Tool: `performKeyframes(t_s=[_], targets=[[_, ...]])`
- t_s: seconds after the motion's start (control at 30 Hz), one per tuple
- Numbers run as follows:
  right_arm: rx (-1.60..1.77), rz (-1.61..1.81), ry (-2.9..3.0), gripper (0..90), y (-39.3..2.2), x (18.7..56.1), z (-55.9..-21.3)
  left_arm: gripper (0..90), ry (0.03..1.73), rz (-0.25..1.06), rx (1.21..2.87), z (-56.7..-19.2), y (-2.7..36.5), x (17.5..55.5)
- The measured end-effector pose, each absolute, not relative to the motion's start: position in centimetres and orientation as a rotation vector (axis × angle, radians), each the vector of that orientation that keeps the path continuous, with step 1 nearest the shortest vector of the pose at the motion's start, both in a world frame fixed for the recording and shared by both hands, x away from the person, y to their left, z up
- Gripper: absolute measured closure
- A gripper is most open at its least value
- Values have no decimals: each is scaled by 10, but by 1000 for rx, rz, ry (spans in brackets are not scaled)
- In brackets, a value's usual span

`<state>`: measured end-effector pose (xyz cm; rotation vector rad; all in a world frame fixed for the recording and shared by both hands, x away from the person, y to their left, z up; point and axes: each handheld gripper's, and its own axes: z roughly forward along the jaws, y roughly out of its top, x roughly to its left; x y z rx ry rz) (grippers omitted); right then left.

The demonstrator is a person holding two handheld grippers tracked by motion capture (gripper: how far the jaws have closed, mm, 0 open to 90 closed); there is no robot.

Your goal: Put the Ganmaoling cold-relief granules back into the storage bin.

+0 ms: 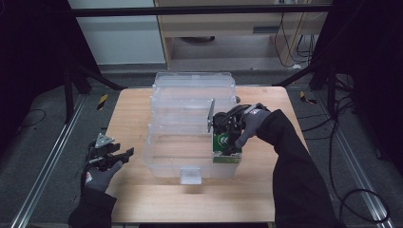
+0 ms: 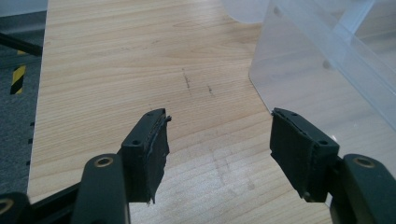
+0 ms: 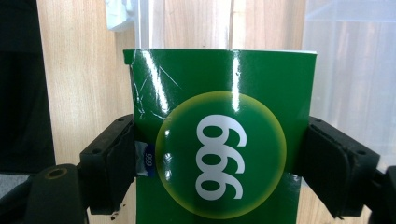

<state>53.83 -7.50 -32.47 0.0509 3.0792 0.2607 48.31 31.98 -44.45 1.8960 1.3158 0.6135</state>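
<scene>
Jaws of the right gripper held a green box in the clear bin. Left gripper was wide open above the table.

Black sleeves, grey gloves, black gripper jaws, brass screws.

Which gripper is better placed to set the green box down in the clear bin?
Right. The right gripper is shut on the green box and is over the clear bin. The left gripper is open over the bare table beside the bin.
</scene>
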Motion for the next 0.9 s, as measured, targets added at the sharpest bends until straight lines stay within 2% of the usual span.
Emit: performKeyframes(t_s=[0.9], targets=[[74, 277, 3081, 178, -72, 539, -357, 358, 1315, 618, 1905, -445, 320, 483]])
